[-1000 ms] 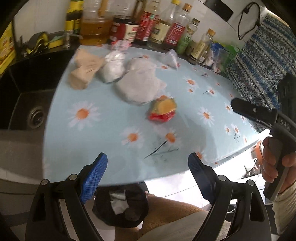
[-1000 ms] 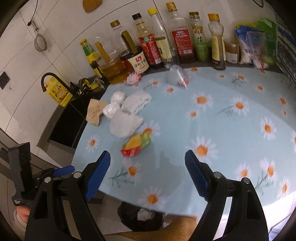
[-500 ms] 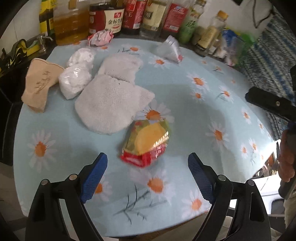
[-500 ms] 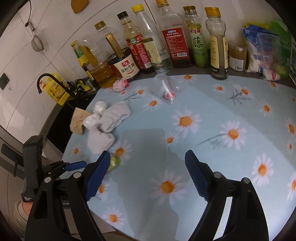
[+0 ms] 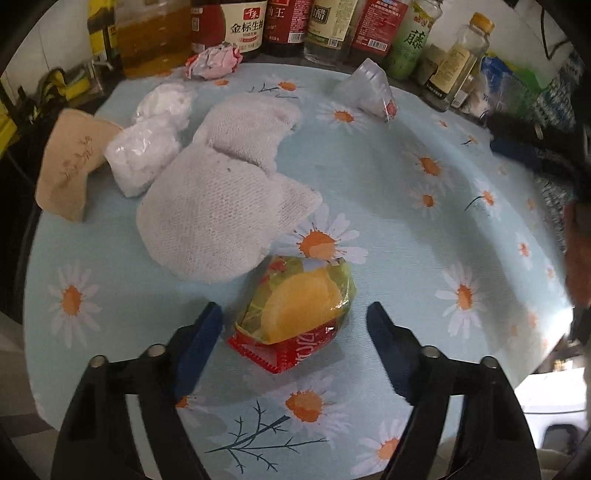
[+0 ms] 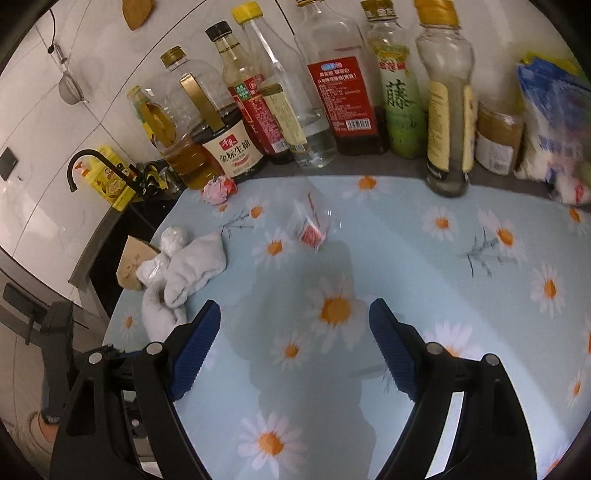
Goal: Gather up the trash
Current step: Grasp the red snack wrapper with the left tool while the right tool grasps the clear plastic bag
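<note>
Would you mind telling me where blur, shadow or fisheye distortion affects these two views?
Left wrist view: right edge smeared, snack wrapper sharp, tablecloth bulging under fisheye. Right wrist view: bottles lean outward, a dark shadow falls on the tablecloth ahead of the right gripper.

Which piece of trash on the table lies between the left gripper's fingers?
The yellow-and-red crinkled snack wrapper; the pink paper ball and clear plastic wrapper lie far off.

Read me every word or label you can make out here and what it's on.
"金标生抽": white label of the dark soy sauce bottle.
"藤": green bottle.
"王": red-labelled bottle, rest cut off.
Snack wrapper: red print, unreadable.
Tan paper bag: script too blurred.
Other bottle labels: too small.
</note>
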Motion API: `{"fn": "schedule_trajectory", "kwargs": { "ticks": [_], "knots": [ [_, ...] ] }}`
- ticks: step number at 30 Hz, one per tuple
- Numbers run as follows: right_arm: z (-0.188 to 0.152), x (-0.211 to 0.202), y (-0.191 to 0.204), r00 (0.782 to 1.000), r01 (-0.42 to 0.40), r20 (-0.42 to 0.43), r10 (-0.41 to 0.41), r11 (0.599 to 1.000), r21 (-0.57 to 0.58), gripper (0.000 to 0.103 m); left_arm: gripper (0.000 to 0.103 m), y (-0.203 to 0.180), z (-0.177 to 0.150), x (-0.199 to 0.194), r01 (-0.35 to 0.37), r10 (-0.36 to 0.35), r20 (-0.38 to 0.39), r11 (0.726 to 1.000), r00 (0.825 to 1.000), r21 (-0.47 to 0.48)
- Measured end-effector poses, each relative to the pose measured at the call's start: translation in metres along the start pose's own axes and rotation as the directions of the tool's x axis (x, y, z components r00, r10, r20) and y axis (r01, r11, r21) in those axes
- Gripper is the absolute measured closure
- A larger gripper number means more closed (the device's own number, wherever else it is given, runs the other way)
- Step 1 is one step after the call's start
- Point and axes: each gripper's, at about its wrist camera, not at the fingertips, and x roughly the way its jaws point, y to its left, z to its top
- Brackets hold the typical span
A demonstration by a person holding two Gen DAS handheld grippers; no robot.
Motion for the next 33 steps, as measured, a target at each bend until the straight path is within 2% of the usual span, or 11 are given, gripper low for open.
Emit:
{"fn": "schedule_trajectory", "kwargs": {
  "ticks": [4,10,12,24,33],
  "knots": [
    [0.019,0.010,-0.001,1.000,-0.008,-0.001,0.008,0.999,-0.042,0.021,0.042,-0.009,0.002,0.002,-0.056,0.056,0.021,0.998,0.998,0.021],
    [0.036,0.034,0.002,0.999,-0.012,-0.035,0.009,0.995,-0.098,0.021,0.046,-0.012,0.001,0.001,-0.091,0.091,0.034,0.996,0.995,0.008],
    [0.041,0.043,0.003,0.999,-0.005,-0.047,-0.001,0.992,-0.127,0.021,0.047,-0.008,0.001,-0.002,-0.095,0.096,0.042,0.995,0.994,-0.029],
    [0.072,0.101,0.011,0.992,0.035,-0.103,-0.066,0.960,-0.277,0.021,0.049,-0.006,-0.005,-0.028,-0.090,0.096,0.056,0.991,0.994,-0.100],
    [0.082,0.134,0.017,0.988,0.025,-0.137,-0.077,0.937,-0.348,0.021,0.049,0.007,-0.021,-0.042,-0.114,0.125,0.055,0.981,0.991,-0.158]
  ]
}}
